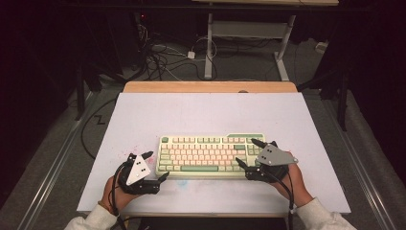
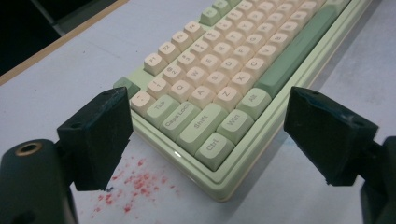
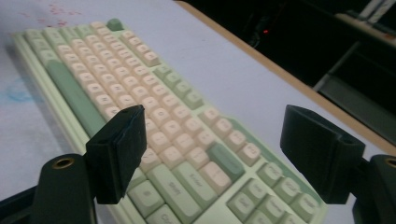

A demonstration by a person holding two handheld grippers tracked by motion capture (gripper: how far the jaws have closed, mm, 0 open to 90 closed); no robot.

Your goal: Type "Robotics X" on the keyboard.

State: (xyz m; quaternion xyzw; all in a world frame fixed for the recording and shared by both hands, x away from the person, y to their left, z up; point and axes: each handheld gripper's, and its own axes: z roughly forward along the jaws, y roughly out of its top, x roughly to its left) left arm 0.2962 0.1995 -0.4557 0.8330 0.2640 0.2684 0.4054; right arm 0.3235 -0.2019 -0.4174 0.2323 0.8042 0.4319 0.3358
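Centrally, green and cream keyboard (image 1: 207, 155) flat on white table (image 1: 206, 112), left gripper (image 1: 154, 167) at its left end, jaws apart, empty, right gripper (image 1: 248, 153) over its right end, jaws apart, empty.

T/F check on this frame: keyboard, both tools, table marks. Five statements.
1. The keyboard lies flat on the table. True.
2. The left tool is shut on the keyboard. False: its jaws stand open at the keyboard's left end, gripping nothing.
3. The right tool has open jaws at the keyboard's right end. True.
4. Red specks mark the table near the keyboard's left corner. True.
5. The keyboard's keys are all black. False: they are cream and green.
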